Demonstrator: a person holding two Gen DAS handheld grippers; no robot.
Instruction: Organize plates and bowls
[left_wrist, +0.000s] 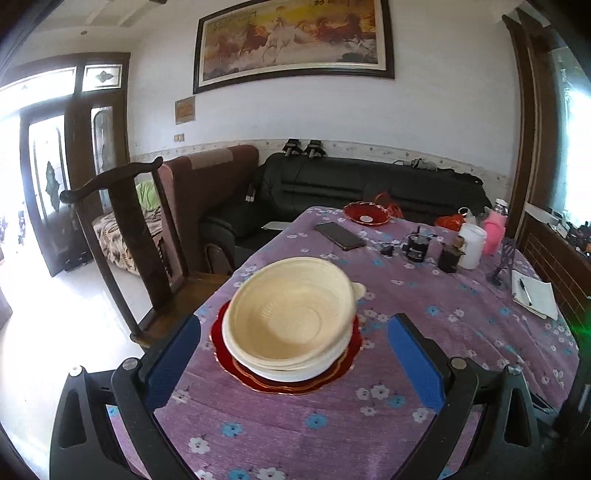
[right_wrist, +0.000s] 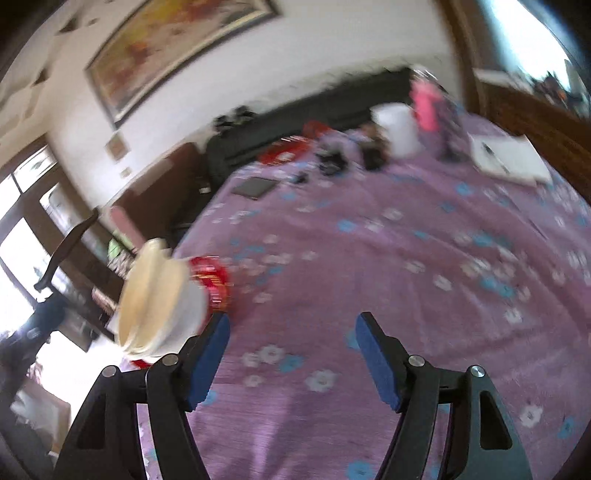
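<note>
A stack of cream bowls (left_wrist: 291, 314) rests on white bowls, all on a red scalloped plate (left_wrist: 354, 343) near the table's left edge. My left gripper (left_wrist: 293, 345) is open, its blue pads wide on either side of the stack, not touching it. In the blurred right wrist view the same stack (right_wrist: 159, 299) with the red plate (right_wrist: 212, 280) appears at left. My right gripper (right_wrist: 291, 341) is open over bare cloth, holding nothing. A second red dish (left_wrist: 365, 213) sits at the table's far side.
The table wears a purple flowered cloth (left_wrist: 424, 295). At the back lie a phone (left_wrist: 340, 235), small dark items, a white cup (left_wrist: 471, 245), a pink bottle (left_wrist: 495, 229) and a notepad with pen (left_wrist: 533, 297). A wooden chair (left_wrist: 122, 221) stands left of the table.
</note>
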